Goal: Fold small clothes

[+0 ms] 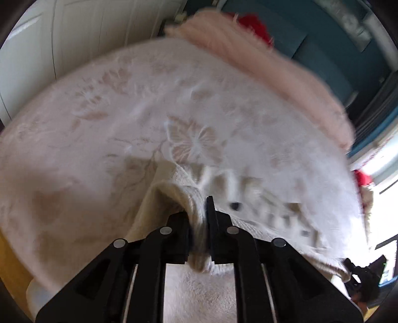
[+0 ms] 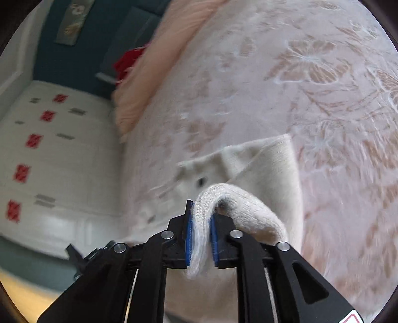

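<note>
A small cream knit garment (image 1: 251, 196) lies on a pale floral blanket (image 1: 129, 104). My left gripper (image 1: 199, 213) is shut on a ribbed edge of the garment and holds it a little off the blanket. My right gripper (image 2: 200, 216) is shut on another ribbed edge of the same garment (image 2: 268, 159), pinched between its blue pads (image 2: 189, 231). The cloth hangs between the two grippers, and a small dark button (image 2: 201, 181) shows on it. The right gripper also shows at the lower right edge of the left wrist view (image 1: 360, 275).
A pink fluffy blanket (image 1: 261, 49) lies along the far edge of the bed. Something red (image 1: 251, 22) sits behind it against a teal wall (image 1: 323, 44). A white cabinet (image 1: 62, 37) stands at the left. A white bedspread with red squares (image 2: 49, 149) lies beyond the bed.
</note>
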Demonstrator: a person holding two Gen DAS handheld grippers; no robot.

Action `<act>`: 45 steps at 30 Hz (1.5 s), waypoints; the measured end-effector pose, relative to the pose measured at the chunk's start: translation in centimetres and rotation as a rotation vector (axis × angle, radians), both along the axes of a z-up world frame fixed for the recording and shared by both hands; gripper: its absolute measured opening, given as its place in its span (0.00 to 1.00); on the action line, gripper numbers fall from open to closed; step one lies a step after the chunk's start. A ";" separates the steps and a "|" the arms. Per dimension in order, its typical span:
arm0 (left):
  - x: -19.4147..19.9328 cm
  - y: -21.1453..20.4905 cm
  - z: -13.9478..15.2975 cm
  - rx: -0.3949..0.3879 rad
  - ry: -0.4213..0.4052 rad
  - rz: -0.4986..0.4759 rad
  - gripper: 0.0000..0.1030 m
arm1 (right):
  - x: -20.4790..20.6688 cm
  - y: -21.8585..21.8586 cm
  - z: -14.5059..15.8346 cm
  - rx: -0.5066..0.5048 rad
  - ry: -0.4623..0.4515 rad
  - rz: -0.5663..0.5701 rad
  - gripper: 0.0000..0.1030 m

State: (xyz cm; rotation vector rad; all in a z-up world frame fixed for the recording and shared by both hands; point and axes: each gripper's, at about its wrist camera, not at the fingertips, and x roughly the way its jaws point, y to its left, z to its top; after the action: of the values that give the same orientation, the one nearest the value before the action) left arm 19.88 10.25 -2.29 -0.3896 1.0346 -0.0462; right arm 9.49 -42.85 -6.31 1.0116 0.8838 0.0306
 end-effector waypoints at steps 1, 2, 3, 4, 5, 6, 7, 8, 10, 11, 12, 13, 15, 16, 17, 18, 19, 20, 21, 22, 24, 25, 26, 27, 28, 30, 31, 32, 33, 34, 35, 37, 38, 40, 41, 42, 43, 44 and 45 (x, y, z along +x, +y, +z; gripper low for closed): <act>0.2 0.2 -1.4 -0.007 0.034 0.023 0.11 | 0.5 0.1 -0.6 -0.004 0.017 -0.022 0.16; 0.6 0.6 -2.3 -0.036 0.057 0.050 0.12 | 0.6 0.1 -0.8 0.016 0.009 -0.047 0.16; 0.9 1.0 -2.4 -0.075 0.060 0.070 0.12 | 0.3 0.1 -0.4 0.038 -0.029 -0.067 0.18; 0.7 1.9 -2.2 -0.152 0.034 0.077 0.17 | -0.2 0.0 0.1 0.042 -0.073 -0.073 0.27; 0.4 2.7 -1.8 -0.185 0.003 0.063 0.28 | -0.9 0.1 1.3 -0.002 -0.109 -0.068 0.33; 0.1 3.2 -1.0 -0.177 -0.027 0.047 0.38 | -1.6 0.2 2.3 -0.077 -0.125 -0.070 0.45; -0.4 3.7 0.1 -0.122 -0.076 0.031 0.62 | -2.4 0.6 3.3 -0.166 -0.137 -0.069 0.50; -0.5 4.0 0.8 -0.080 -0.117 0.026 0.73 | -3.1 1.2 4.2 -0.266 -0.141 -0.045 0.52; -1.4 4.3 1.8 -0.007 -0.182 -0.038 0.74 | -3.6 1.7 4.2 -0.374 -0.125 0.005 0.56; -1.3 4.0 1.5 0.024 -0.182 -0.073 0.74 | -3.4 2.1 3.8 -0.418 -0.108 0.037 0.58; -1.2 3.7 1.2 0.056 -0.174 -0.105 0.74 | -3.1 2.3 3.2 -0.444 -0.089 0.065 0.60; -1.1 3.0 0.5 0.099 -0.158 -0.139 0.74 | -2.3 2.9 2.4 -0.479 -0.056 0.099 0.60; -0.4 1.5 -0.7 0.123 -0.125 -0.193 0.74 | -1.2 3.6 1.2 -0.521 -0.007 0.130 0.60; -0.1 0.6 -1.6 0.118 -0.098 -0.226 0.73 | -0.1 3.9 0.3 -0.525 0.013 0.146 0.60; 0.2 0.0 -2.3 0.125 -0.070 -0.244 0.61 | 0.6 4.2 -0.5 -0.528 0.035 0.145 0.58; 0.7 -0.7 -3.1 0.139 -0.040 -0.254 0.50 | 0.7 4.4 -1.3 -0.520 0.061 0.145 0.32; 1.4 -1.3 -3.9 0.172 0.006 -0.250 0.20 | 1.2 4.5 -1.8 -0.486 0.070 0.160 0.07; 1.7 -1.4 -4.2 0.191 0.026 -0.238 0.09 | 1.6 4.5 -1.8 -0.439 0.072 0.165 0.07; 2.1 -1.2 -4.0 0.173 0.018 -0.228 0.08 | 1.5 4.6 -1.2 -0.437 0.044 0.146 0.07; 1.8 -0.8 -2.6 0.139 -0.030 -0.205 0.08 | 1.0 4.6 0.3 -0.433 -0.004 0.133 0.06; 1.6 -0.4 0.1 0.105 -0.098 -0.194 0.08 | -0.5 3.9 3.8 -0.421 -0.117 0.071 0.06; 1.7 -0.3 0.8 0.094 -0.110 -0.184 0.08 | -1.2 3.4 5.1 -0.421 -0.153 0.041 0.06; 2.0 -0.1 1.2 0.083 -0.113 -0.170 0.08 | -1.8 2.6 5.8 -0.419 -0.177 0.001 0.06; 2.5 -0.1 1.1 0.084 -0.103 -0.158 0.08 | -1.9 1.8 5.3 -0.418 -0.166 -0.026 0.06; 3.3 -0.3 0.0 0.101 -0.076 -0.149 0.08 | -1.5 1.2 4.2 -0.432 -0.124 -0.034 0.06; 4.6 -0.7 -2.8 0.119 0.000 -0.146 0.09 | 0.6 0.1 -0.8 -0.438 0.040 -0.029 0.06; 5.3 -0.8 -5.1 0.129 0.063 -0.128 0.09 | 1.6 -0.1 -3.7 -0.415 0.124 -0.016 0.06; 5.6 -0.7 -6.4 0.139 0.088 -0.112 0.09 | 2.1 -0.1 -5.6 -0.416 0.169 -0.004 0.06; 5.6 -0.6 -7.0 0.142 0.076 -0.101 0.09 | 2.1 0.0 -5.5 -0.427 0.151 -0.017 0.06; 5.5 -0.5 -6.7 0.136 0.057 -0.095 0.09 | 2.1 0.0 -5.0 -0.418 0.143 -0.032 0.06; 5.4 -0.6 -6.4 0.130 0.053 -0.096 0.09 | 2.0 -0.1 -4.3 -0.399 0.129 -0.043 0.06; 4.9 -0.6 -5.3 0.118 0.027 -0.112 0.11 | 1.6 0.1 -3.2 -0.404 0.124 -0.032 0.12; 4.5 -0.5 -4.6 0.108 0.003 -0.118 0.13 | 0.9 0.3 -2.2 -0.424 0.129 -0.055 0.16; 2.6 -0.6 -2.0 0.124 -0.075 -0.122 0.15 | -0.8 1.4 -0.1 -0.480 0.097 -0.100 0.26; 1.6 -0.8 -0.8 0.146 -0.116 -0.121 0.20 | -1.9 2.7 1.2 -0.507 0.052 -0.099 0.32; 0.3 -1.2 0.6 0.161 -0.160 -0.120 0.23 | -2.6 3.7 1.8 -0.525 0.039 -0.096 0.37; -0.5 -1.5 1.2 0.152 -0.185 -0.132 0.27 | -3.1 5.1 2.4 -0.539 0.009 -0.075 0.36; -1.4 -2.1 1.7 0.140 -0.203 -0.153 0.28 | -3.3 6.8 2.6 -0.543 -0.020 -0.021 0.30; -2.0 -3.1 1.5 0.133 -0.200 -0.185 0.28 | -3.1 8.4 2.2 -0.544 -0.029 0.042 0.17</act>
State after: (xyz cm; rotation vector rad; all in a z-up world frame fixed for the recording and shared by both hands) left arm 17.84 7.14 -0.81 -0.1638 0.8679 -0.1785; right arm 6.38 -34.44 -4.13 0.4834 0.8244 -0.1525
